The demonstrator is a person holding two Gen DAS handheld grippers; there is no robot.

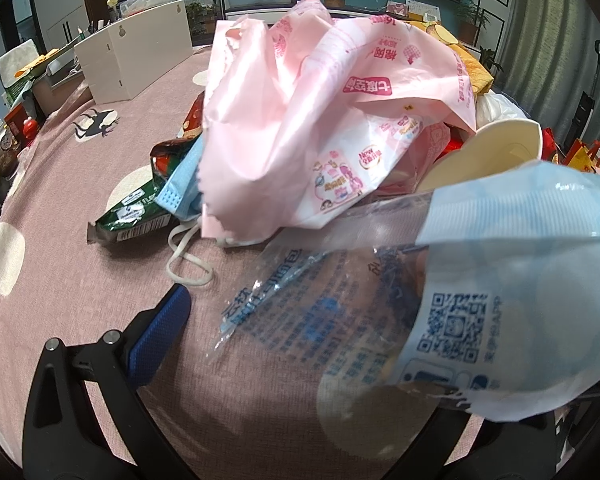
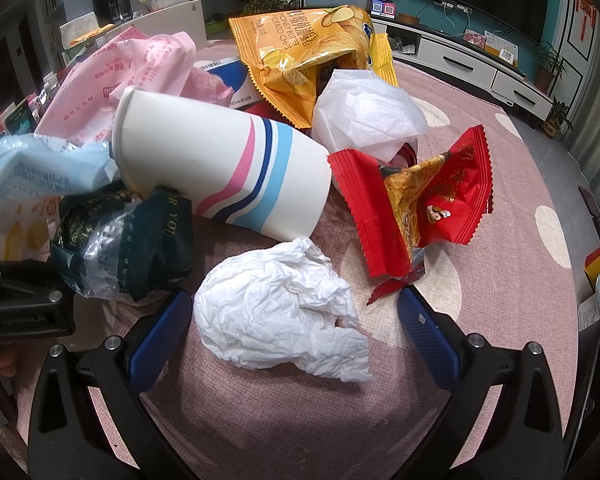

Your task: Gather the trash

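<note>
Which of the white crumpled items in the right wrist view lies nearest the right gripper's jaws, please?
The crumpled white tissue, lying on the tablecloth between the open jaws of the right gripper. The white plastic bag sits farther back, beside the yellow chip bag.

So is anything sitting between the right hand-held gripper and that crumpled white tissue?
Nothing visible. The right hand-held gripper is open and the crumpled white tissue already lies between its fingers on the pink tablecloth. The paper cup and red wrapper lie just beyond it.

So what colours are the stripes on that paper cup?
Pink, dark blue and light blue stripes on the white paper cup, clearest in the right wrist view.
</note>
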